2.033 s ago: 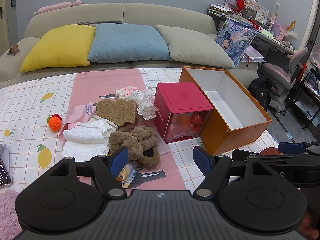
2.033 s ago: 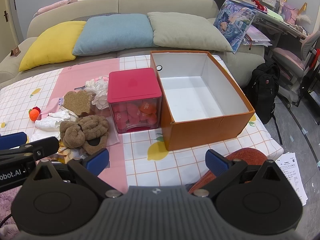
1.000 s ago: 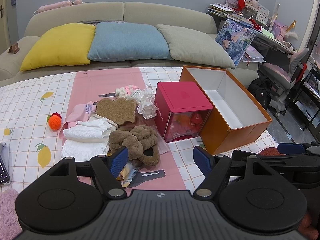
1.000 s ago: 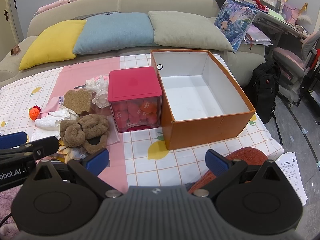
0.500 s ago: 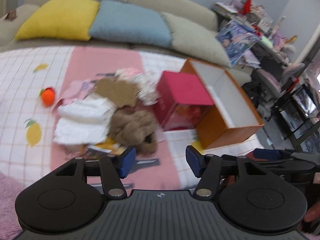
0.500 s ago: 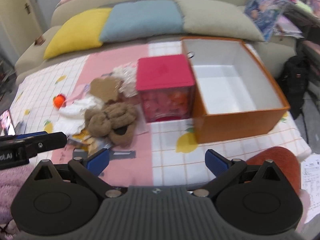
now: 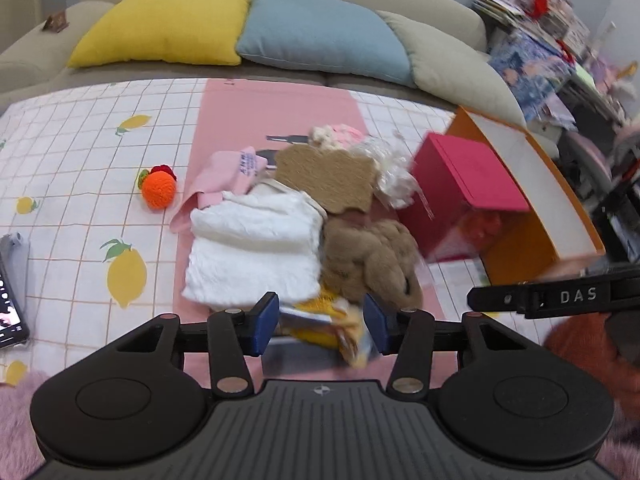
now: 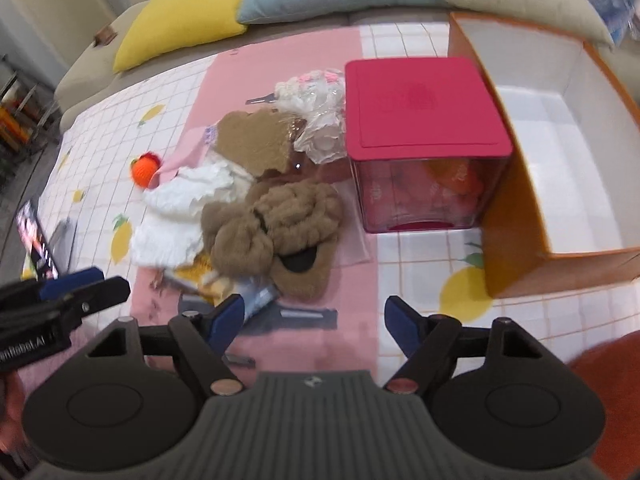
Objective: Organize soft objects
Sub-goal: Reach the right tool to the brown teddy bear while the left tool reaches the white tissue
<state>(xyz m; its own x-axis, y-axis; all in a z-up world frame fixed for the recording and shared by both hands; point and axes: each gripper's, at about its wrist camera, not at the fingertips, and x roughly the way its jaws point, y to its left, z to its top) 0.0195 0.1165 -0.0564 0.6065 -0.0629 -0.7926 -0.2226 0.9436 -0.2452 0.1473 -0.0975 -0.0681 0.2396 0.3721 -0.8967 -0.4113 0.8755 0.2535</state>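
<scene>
A heap of soft things lies on the pink mat [image 7: 280, 112]: a white fluffy cloth [image 7: 256, 252], brown plush slippers [image 8: 280, 224], a flat brown pad [image 7: 328, 176], a pink cloth [image 7: 224, 176] and a clear bag of fluff [image 8: 320, 120]. An orange knitted ball [image 7: 159, 188] sits apart to the left. My left gripper [image 7: 320, 322] hovers at the heap's near edge, jaws closing, a yellow packet [image 7: 328, 320] showing between the fingers, pads apart from it. My right gripper [image 8: 315, 315] points down before the slippers, jaws closing over bare mat.
A pink-lidded clear box [image 8: 424, 104] stands right of the heap, against an open orange carton [image 8: 516, 256] with a white inside. A phone [image 8: 36, 240] lies at the left table edge. Behind is a sofa with cushions [image 7: 164, 24]. A rust-coloured seat [image 8: 600, 392] is near right.
Both grippers have moved forward and down toward the heap and tipped downward. Both pairs of jaws have narrowed, the left more than the right.
</scene>
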